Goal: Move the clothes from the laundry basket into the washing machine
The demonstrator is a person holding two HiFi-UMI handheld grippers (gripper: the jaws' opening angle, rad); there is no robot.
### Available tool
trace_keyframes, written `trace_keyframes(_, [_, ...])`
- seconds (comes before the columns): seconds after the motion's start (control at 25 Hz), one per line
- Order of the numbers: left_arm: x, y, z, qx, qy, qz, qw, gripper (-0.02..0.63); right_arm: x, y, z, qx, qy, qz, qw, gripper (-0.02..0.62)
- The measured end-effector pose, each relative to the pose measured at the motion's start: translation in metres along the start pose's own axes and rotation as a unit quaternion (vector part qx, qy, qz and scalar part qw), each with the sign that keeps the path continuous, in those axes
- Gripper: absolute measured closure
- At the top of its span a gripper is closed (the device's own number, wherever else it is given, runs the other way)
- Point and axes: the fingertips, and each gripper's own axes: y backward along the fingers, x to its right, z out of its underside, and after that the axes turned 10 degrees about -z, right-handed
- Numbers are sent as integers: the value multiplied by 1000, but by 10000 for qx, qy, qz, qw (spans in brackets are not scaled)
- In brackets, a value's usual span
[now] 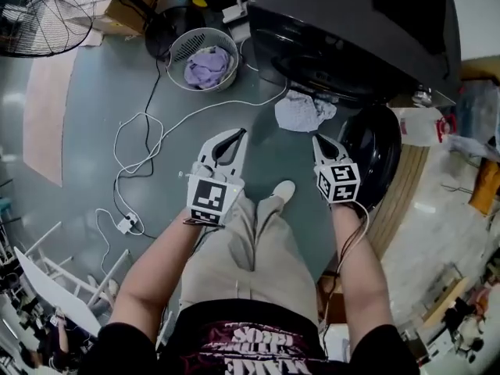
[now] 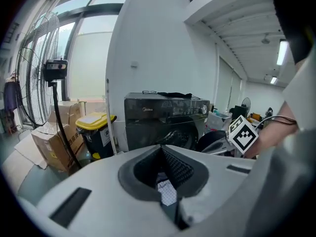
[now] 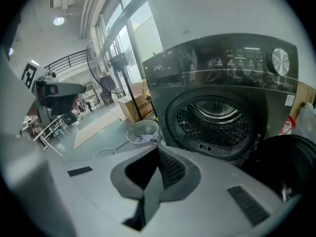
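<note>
Grey floor [image 1: 94,123] bears the laundry basket [image 1: 187,44] of purple clothes [image 1: 207,67] beside the open washing machine [image 1: 351,22], a pale cloth [image 1: 301,112] at its mouth; left gripper [image 1: 238,134] and right gripper [image 1: 316,139], closed and empty, aim there, likely for it.

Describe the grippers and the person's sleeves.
Both the left gripper and right gripper are white shells with dark ribbed pads, each carrying a cube of black-and-white square markers. Thin cables run along the right forearm. Black printed T-shirt, short sleeves.
</note>
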Motion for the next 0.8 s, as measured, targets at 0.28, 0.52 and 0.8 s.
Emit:
trace_keyframes(0.28, [18, -45, 40, -111, 188, -214, 9995, 601, 48, -56, 60, -710, 268, -136, 9970, 591])
trace_keyframes(0.52, [25, -93, 103, -224, 362, -93, 9990, 601, 92, -105, 118, -1047, 144, 120, 9943, 591])
trace_keyframes(0.8, [5, -160, 168, -71, 172, -52, 9998, 601, 145, -177, 192, -1156, -270, 464, 9918, 591])
